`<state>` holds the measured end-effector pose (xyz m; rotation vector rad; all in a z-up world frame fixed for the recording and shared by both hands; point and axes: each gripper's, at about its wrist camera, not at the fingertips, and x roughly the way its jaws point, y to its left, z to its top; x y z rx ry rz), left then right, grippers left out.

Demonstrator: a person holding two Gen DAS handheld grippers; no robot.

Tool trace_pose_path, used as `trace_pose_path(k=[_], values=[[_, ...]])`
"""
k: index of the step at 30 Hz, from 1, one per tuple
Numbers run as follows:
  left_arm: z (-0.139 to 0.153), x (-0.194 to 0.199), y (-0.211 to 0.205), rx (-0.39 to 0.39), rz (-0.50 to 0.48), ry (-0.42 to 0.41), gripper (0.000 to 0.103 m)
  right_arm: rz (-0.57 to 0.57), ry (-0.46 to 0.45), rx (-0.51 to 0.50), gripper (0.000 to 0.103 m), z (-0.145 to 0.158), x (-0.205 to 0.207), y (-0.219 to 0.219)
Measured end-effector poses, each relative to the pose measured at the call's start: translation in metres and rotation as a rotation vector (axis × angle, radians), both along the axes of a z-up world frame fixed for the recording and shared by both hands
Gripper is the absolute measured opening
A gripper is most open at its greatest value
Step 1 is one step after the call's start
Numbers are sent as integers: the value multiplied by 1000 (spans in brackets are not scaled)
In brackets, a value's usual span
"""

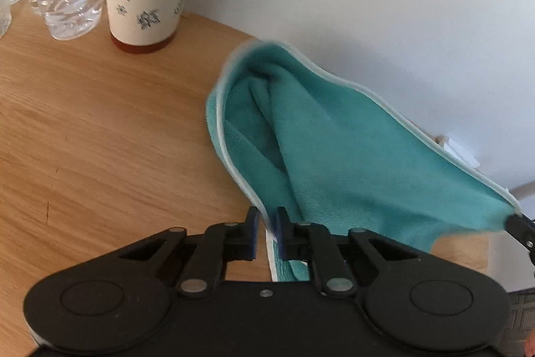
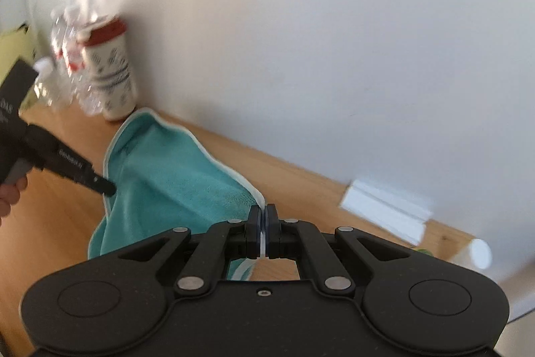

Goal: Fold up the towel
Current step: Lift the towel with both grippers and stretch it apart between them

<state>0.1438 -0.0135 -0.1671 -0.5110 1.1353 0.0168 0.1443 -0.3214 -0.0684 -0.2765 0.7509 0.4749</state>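
Your left gripper (image 1: 266,225) and right gripper (image 2: 264,225) each pinch the teal white-edged terry towel (image 1: 334,149); it sags between them (mid-frame), toward upper left.

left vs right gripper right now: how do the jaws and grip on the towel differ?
The left gripper shows a gap between its jaws, with the towel hem running through it; the right gripper has its jaws pressed together on the hem. In their own views, the towel spreads up and right of the left gripper, but up and left of the right gripper. Shared: both are black with blue pads and hold the towel's white-trimmed edge above the table.
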Motion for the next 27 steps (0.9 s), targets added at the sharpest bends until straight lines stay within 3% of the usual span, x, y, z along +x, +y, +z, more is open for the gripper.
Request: trace_pose_path(k=[7, 12, 16, 21, 23, 25, 27], values=[[16, -7, 4, 46, -48, -68, 5, -81, -69, 19, 2, 18, -17, -11], [45, -24, 13, 198, -96, -123, 4, -118, -131, 70, 2, 51, -37, -22], [63, -40, 37, 193, -99, -145, 4, -130, -151, 56, 2, 66, -55, -25], [58, -46, 46, 161, -172, -119, 6, -147, -146, 23, 2, 66, -73, -22], [51, -41, 46, 101, -165, -117, 18, -171, -131, 30, 2, 62, -76, -23], [41, -38, 42, 53, -156, -122, 46, -195, -117, 35, 2, 57, -79, -22], [30, -34, 35, 34, -157, -122, 48, -206, -106, 26, 2, 53, -80, -21]])
